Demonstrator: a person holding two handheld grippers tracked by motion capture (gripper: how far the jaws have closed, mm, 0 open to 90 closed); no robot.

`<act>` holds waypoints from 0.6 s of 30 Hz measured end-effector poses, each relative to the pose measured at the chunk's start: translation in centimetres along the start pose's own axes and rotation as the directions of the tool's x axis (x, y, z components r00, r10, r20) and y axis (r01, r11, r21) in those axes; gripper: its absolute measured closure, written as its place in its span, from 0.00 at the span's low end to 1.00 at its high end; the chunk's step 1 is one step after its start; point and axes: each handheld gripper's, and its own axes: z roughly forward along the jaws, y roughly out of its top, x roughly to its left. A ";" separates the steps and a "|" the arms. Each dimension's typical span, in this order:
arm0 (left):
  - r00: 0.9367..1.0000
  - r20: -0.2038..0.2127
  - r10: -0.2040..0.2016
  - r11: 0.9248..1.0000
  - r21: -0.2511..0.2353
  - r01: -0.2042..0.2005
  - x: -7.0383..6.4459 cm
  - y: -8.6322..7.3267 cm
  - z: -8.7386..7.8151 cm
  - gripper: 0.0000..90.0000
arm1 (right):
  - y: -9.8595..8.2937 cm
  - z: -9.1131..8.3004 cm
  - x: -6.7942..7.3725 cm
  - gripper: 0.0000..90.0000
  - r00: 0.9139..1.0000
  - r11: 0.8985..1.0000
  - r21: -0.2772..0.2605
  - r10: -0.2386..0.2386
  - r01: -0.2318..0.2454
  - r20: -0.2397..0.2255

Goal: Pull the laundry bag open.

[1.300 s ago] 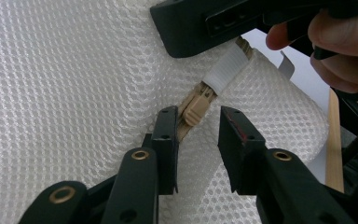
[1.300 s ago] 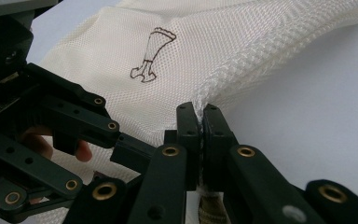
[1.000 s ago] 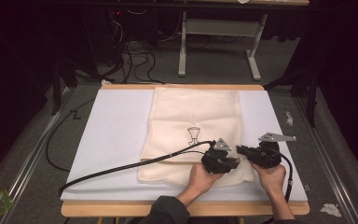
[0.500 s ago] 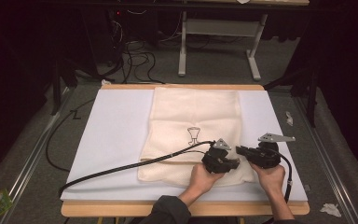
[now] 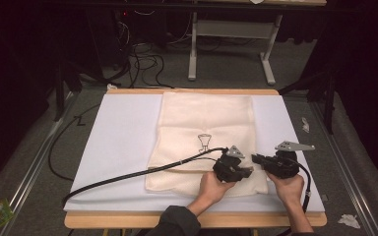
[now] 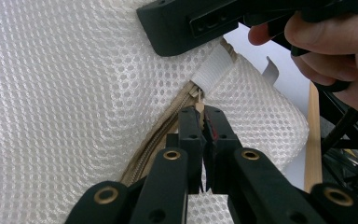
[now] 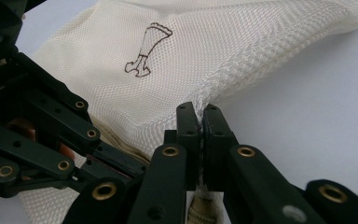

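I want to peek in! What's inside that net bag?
Nothing to see yet. The mesh bag lies flat, and its weave hides any contents. The left gripper pinches the zipper pull; the right gripper clamps the bag's edge.

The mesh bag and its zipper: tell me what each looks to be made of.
Mesh bag: cream-white synthetic net fabric, matte; small regular holes show in a honeycomb weave, and it drapes softly. Zipper: tan woven tape with fine teeth, probably plastic coil, though the teeth are too small to tell. The left gripper is shut on its pull; the right gripper pinches the bag's edge.
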 end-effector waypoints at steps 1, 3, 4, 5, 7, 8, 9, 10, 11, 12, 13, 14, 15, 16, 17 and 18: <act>1.000 -0.001 0.003 1.000 0.004 -0.003 0.0 0.0 -0.1 0.97 | 0.0 0.0 0.0 0.98 1.000 1.000 -0.001 0.002 -0.002 0.001; 1.000 -0.003 0.005 1.000 0.013 -0.005 -0.1 0.0 -0.2 0.97 | -0.1 -0.1 -0.1 0.98 1.000 1.000 0.000 -0.003 0.003 -0.002; 1.000 -0.010 0.004 1.000 0.018 -0.004 -0.1 0.0 -0.2 0.97 | -0.2 -0.1 -0.1 0.98 1.000 1.000 0.006 0.000 0.000 -0.001; 1.000 -0.008 0.005 1.000 0.021 -0.005 0.0 0.0 -0.3 0.97 | -0.2 -0.1 -0.1 0.99 1.000 1.000 0.003 -0.003 0.003 0.002; 1.000 -0.008 0.003 1.000 0.021 -0.002 0.0 0.0 -0.2 0.97 | -0.2 -0.1 -0.1 0.98 1.000 1.000 -0.002 -0.001 0.001 -0.002; 1.000 -0.008 0.003 1.000 0.022 -0.003 0.0 0.0 -0.3 0.97 | -0.2 -0.1 -0.1 0.99 1.000 1.000 0.000 -0.003 0.003 -0.002; 1.000 -0.009 0.003 1.000 0.022 -0.002 -0.1 0.0 -0.3 0.97 | -0.2 -0.1 -0.1 0.99 1.000 1.000 -0.006 -0.011 0.011 -0.002; 1.000 -0.018 0.010 1.000 0.028 -0.009 -0.1 0.0 -0.4 0.97 | -0.2 -0.2 -0.1 0.99 1.000 1.000 -0.007 -0.002 0.002 0.002; 0.999 -0.037 0.015 0.999 0.037 -0.013 0.0 -0.1 -0.6 0.97 | -0.2 -0.3 -0.2 0.99 1.000 1.000 -0.008 -0.002 0.002 0.002; 0.999 -0.037 0.015 0.999 0.037 -0.013 0.0 -0.1 -0.6 0.97 | -0.2 -0.3 -0.2 0.99 1.000 1.000 -0.008 -0.002 0.002 0.002; 0.999 -0.040 0.013 0.999 0.036 -0.011 0.2 -0.2 -0.9 0.97 | -0.2 -0.5 -0.3 0.99 1.000 1.000 -0.012 0.001 -0.001 0.000; 0.999 -0.043 0.012 0.999 0.034 -0.011 0.2 -0.2 -1.0 0.97 | -0.2 -0.5 -0.4 0.99 1.000 1.000 -0.015 0.002 -0.002 0.003; 0.999 -0.043 0.012 0.999 0.034 -0.011 0.2 -0.2 -1.0 0.97 | -0.2 -0.5 -0.4 0.99 1.000 1.000 -0.015 0.002 -0.002 0.003; 0.999 -0.049 0.023 0.999 0.037 -0.021 0.1 -0.2 -1.1 0.97 | -0.2 -0.5 -0.4 0.99 1.000 1.000 -0.011 0.004 -0.004 0.004; 0.998 -0.053 0.024 0.999 0.037 -0.022 0.1 -0.2 -1.1 0.97 | -0.1 -0.5 -0.3 0.99 1.000 1.000 -0.011 0.001 -0.001 0.005; 0.998 -0.053 0.024 0.999 0.037 -0.022 0.1 -0.2 -1.1 0.97 | -0.1 -0.5 -0.3 0.99 1.000 1.000 -0.011 0.001 -0.001 0.005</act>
